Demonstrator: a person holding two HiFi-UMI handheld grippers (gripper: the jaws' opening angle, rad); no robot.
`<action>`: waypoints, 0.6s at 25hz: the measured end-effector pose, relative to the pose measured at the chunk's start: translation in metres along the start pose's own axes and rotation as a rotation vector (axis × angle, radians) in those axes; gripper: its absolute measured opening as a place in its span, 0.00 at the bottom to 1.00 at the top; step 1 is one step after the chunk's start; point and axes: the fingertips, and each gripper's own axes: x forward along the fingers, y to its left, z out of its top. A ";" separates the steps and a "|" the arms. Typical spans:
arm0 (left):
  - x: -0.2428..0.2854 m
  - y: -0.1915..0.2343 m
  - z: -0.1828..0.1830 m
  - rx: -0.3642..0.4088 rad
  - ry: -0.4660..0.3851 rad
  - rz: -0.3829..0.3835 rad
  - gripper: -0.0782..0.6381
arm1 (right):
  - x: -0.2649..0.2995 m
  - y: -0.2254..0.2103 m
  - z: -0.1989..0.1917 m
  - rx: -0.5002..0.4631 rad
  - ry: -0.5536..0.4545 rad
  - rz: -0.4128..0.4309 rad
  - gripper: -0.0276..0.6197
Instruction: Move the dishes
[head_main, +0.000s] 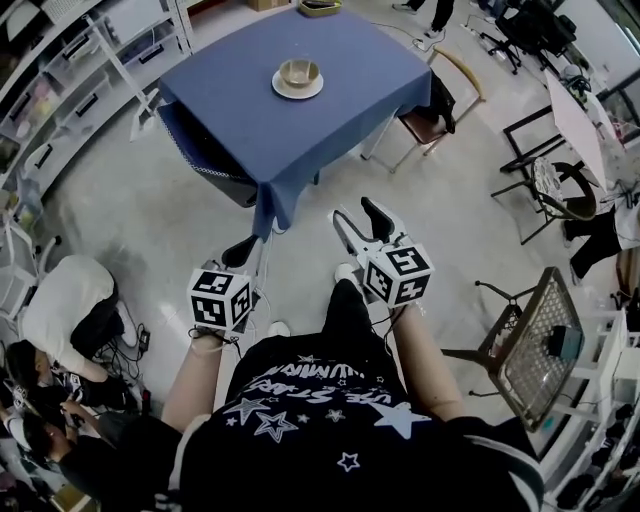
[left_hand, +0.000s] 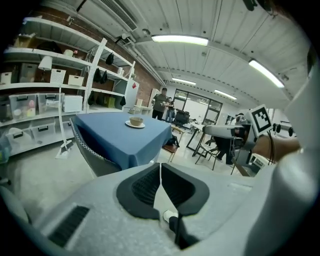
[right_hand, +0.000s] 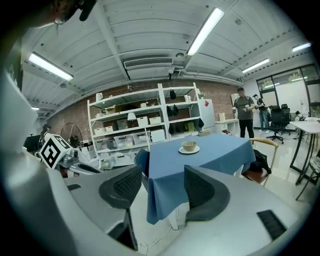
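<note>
A beige bowl (head_main: 298, 71) sits on a white saucer (head_main: 297, 88) near the far side of a table with a blue cloth (head_main: 300, 110). The same bowl (left_hand: 136, 120) and bowl (right_hand: 189, 145) appear small and distant in both gripper views. My left gripper (head_main: 250, 250) is held low in front of the person, well short of the table, jaws shut with nothing between them. My right gripper (head_main: 362, 218) is beside it, jaws open and empty, also short of the table's near corner.
A grey mesh chair (head_main: 205, 150) is tucked at the table's left side, and a wooden chair (head_main: 440, 100) stands at its right. White shelving (head_main: 60, 90) lines the left wall. A person (head_main: 60, 330) sits low at left. A wire basket (head_main: 535, 350) stands at right.
</note>
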 end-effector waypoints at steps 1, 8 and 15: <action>0.008 0.001 0.006 -0.007 -0.005 0.019 0.14 | 0.008 -0.010 0.002 0.002 0.007 0.018 0.46; 0.076 -0.009 0.048 -0.054 -0.031 0.143 0.14 | 0.057 -0.096 0.035 0.006 0.031 0.146 0.54; 0.136 -0.030 0.088 -0.091 -0.062 0.256 0.14 | 0.088 -0.169 0.059 -0.008 0.051 0.258 0.54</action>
